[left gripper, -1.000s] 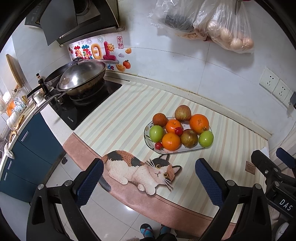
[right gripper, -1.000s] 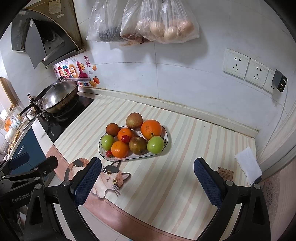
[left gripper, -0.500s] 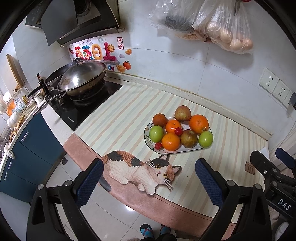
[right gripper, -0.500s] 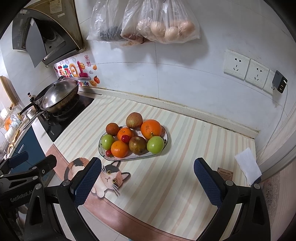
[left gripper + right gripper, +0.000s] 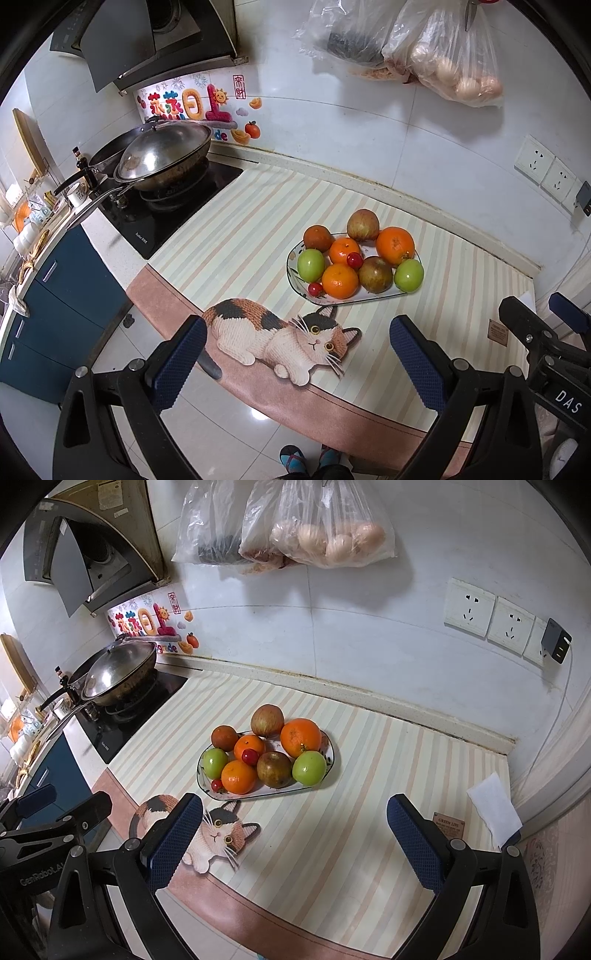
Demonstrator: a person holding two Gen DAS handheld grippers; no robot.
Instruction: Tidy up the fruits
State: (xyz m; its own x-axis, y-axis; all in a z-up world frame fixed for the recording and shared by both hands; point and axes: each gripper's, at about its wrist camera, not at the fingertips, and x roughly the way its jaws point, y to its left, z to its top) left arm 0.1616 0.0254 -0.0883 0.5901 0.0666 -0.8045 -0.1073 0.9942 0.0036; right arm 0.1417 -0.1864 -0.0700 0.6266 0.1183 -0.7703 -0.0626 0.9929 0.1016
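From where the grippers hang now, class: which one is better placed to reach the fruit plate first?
Probably the right gripper: the plate lies straight ahead between its open fingers. The left gripper, also open, sits off the counter's edge, plate ahead to its right.

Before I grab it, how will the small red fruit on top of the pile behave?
The small red fruit looks round and glossy, so probably slippery and apt to roll. It perches between the oranges, so a nudge may drop it into the plate. Likely light.

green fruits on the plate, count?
2. One green fruit at the plate's left end, the other at the right front. More may hide under the pile.
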